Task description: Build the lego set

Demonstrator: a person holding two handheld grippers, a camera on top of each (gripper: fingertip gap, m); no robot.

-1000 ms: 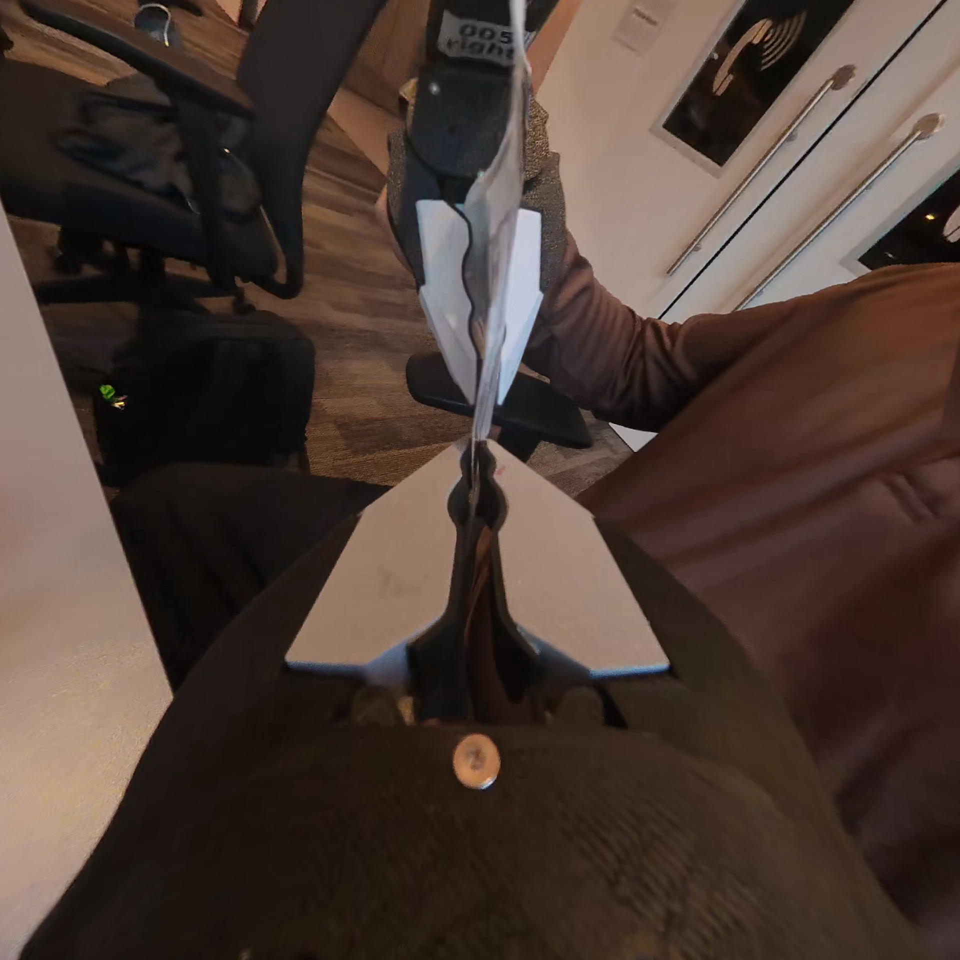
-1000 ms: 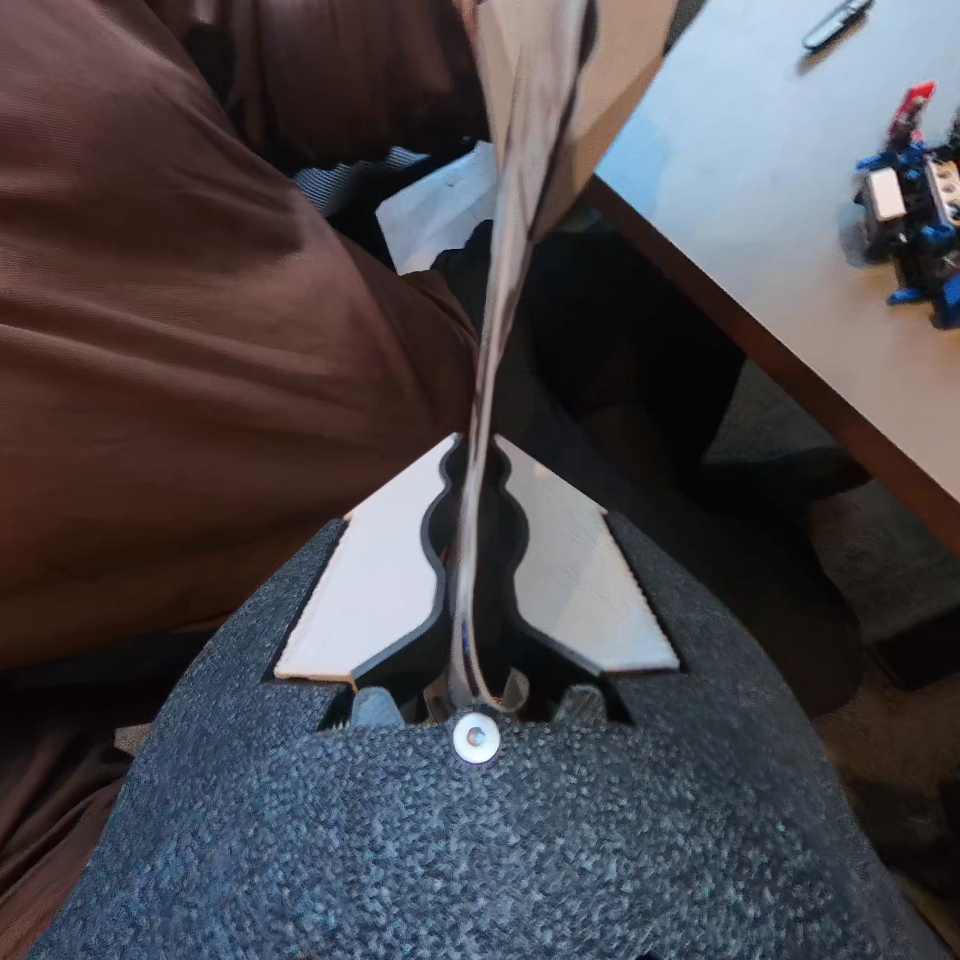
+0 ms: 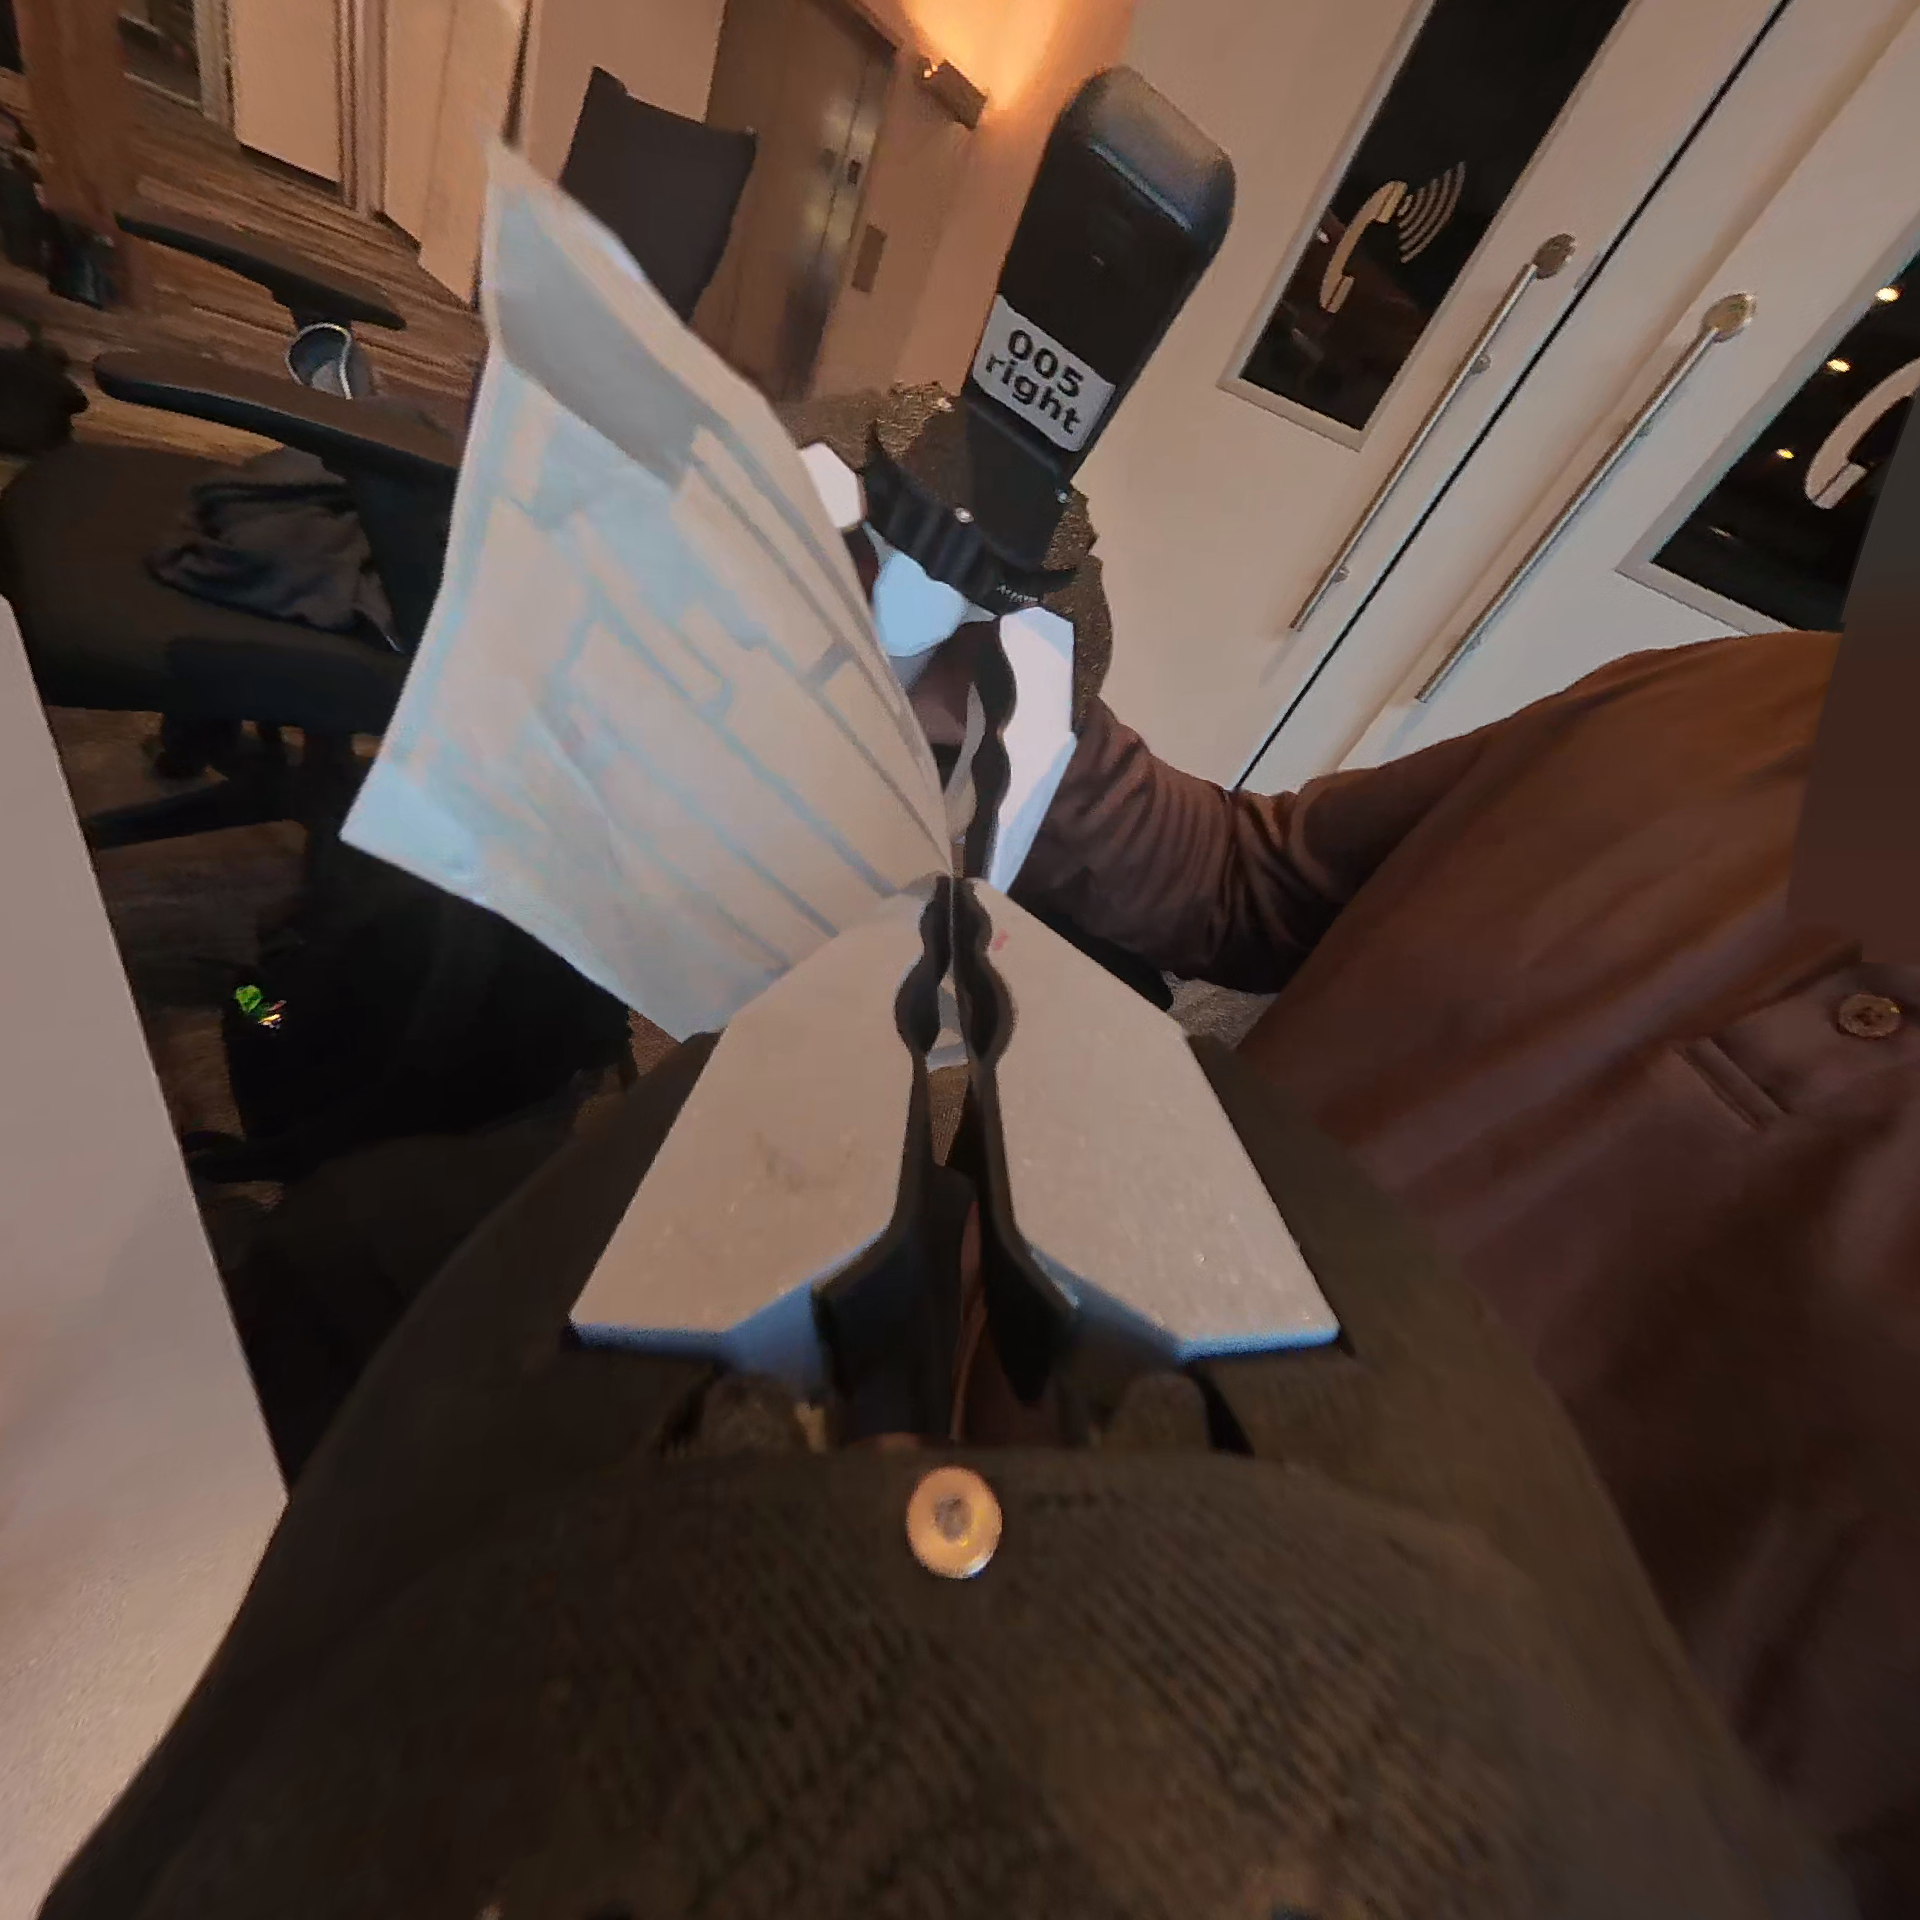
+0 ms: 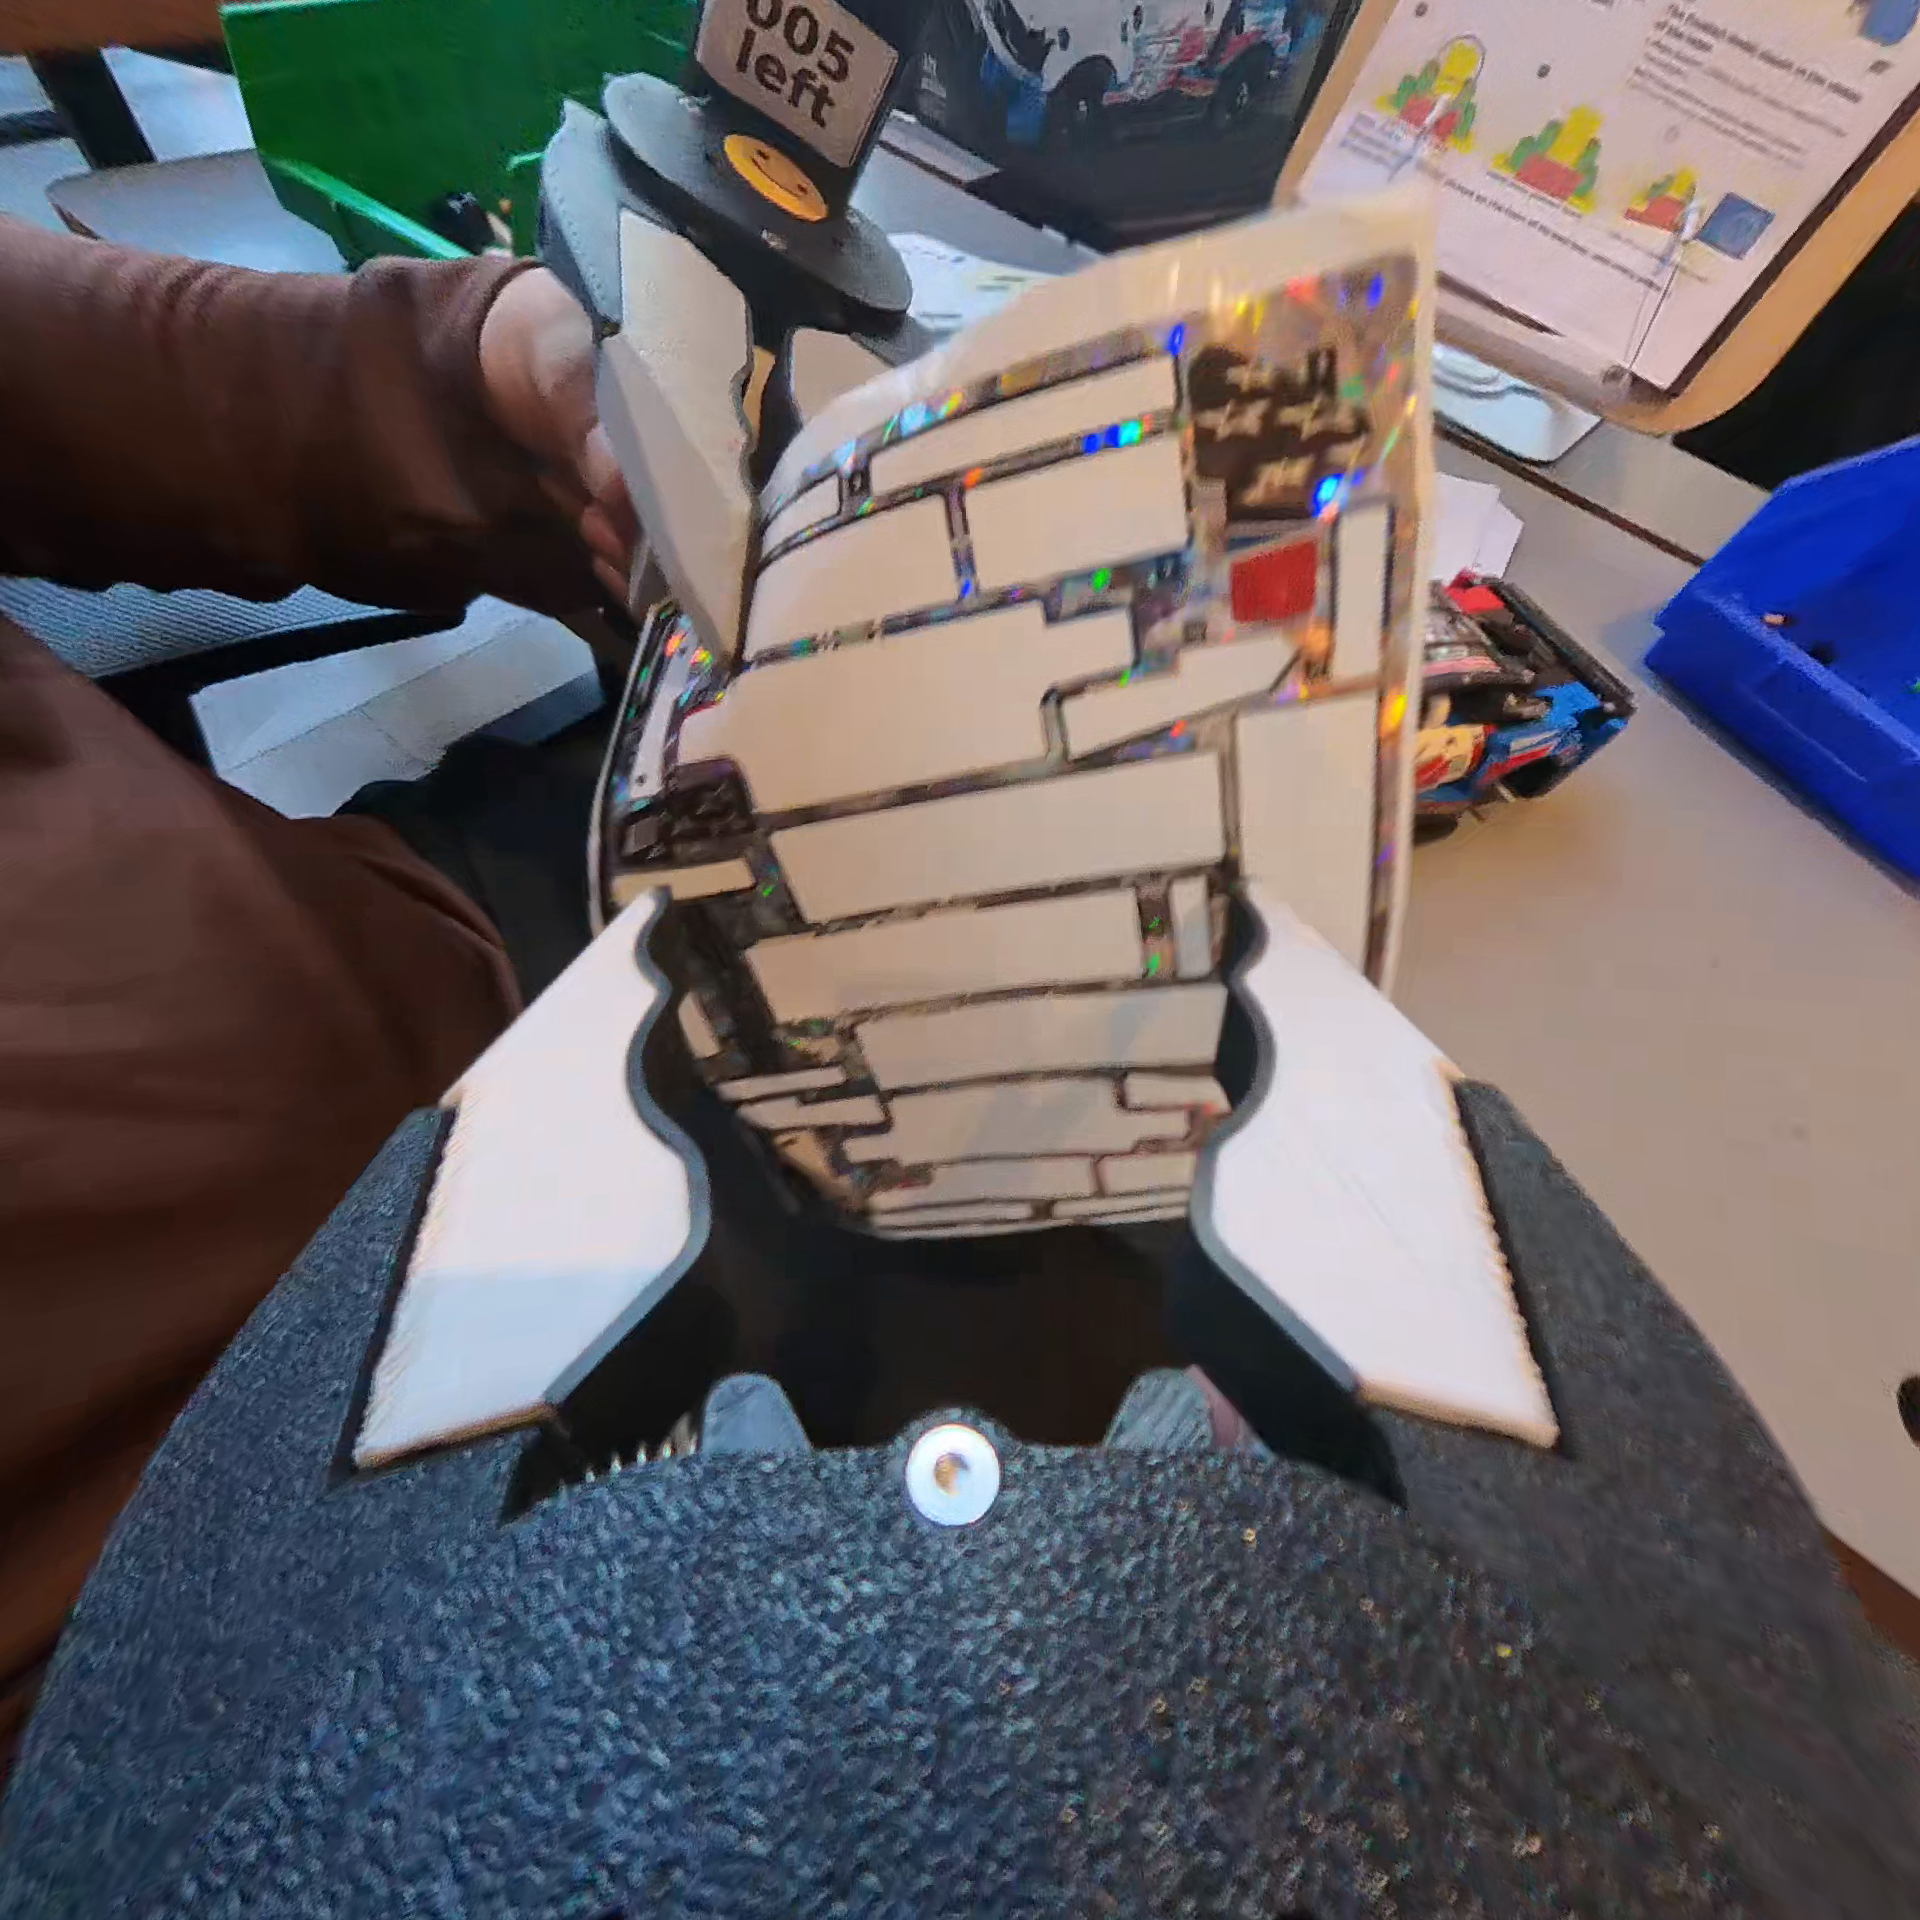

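Note:
A sticker sheet [image 3: 623,675] with several white stickers on shiny foil backing is held up in the air. In the right wrist view the sticker sheet [image 4: 987,748] faces the camera. My left gripper [image 3: 951,894] is shut on one edge of the sheet; it also shows in the right wrist view [image 4: 717,623] at the sheet's left edge. My right gripper [image 4: 951,909] is open, its jaws wide apart on either side of the sheet's lower part without pinching it. It also shows in the left wrist view [image 3: 966,727] behind the sheet. A part-built blue, black and red lego car [image 4: 1507,707] sits on the table [image 4: 1558,1039].
A blue bin [image 4: 1808,644] stands at the table's right. A board with an instruction page [image 4: 1558,156] leans at the back right, beside a lego box [image 4: 1091,73] and a green box [image 4: 416,104]. Office chairs [image 3: 260,582] stand to the left. A person's brown sleeve [image 3: 1558,883] is close.
My right gripper has opened and let go of the sticker sheet. The sheet, edge-on before, has swung so its face shows. Both grippers have moved up toward the table.

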